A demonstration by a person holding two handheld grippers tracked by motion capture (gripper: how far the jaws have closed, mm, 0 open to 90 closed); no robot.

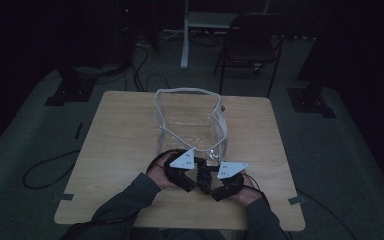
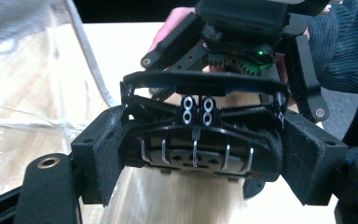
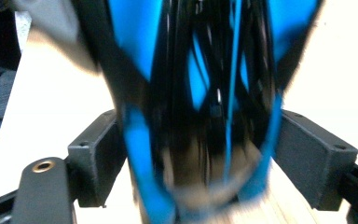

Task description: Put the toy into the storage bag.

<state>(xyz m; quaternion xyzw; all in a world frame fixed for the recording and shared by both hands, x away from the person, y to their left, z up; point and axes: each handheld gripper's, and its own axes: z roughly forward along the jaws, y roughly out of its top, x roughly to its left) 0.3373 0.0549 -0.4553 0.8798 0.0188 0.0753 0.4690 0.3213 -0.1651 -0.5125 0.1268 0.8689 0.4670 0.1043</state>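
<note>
1. A clear plastic pouch [image 1: 192, 122] stands on the wooden table [image 1: 120, 150], mouth up, just beyond both hands, likely so something can be dropped in.
2. The left gripper [image 2: 193, 154] has its pads against the two ends of a black clip-like object [image 2: 196, 140] with metal prongs; the jaws stand wide because the piece is wide.
3. The right gripper [image 3: 200, 149] has the same black-and-blue object between its jaws from the opposite side (too blurred to tell whether the pads press).
4. Both grippers meet near the table's front edge, probably a two-handed hold before moving to the pouch.
</note>
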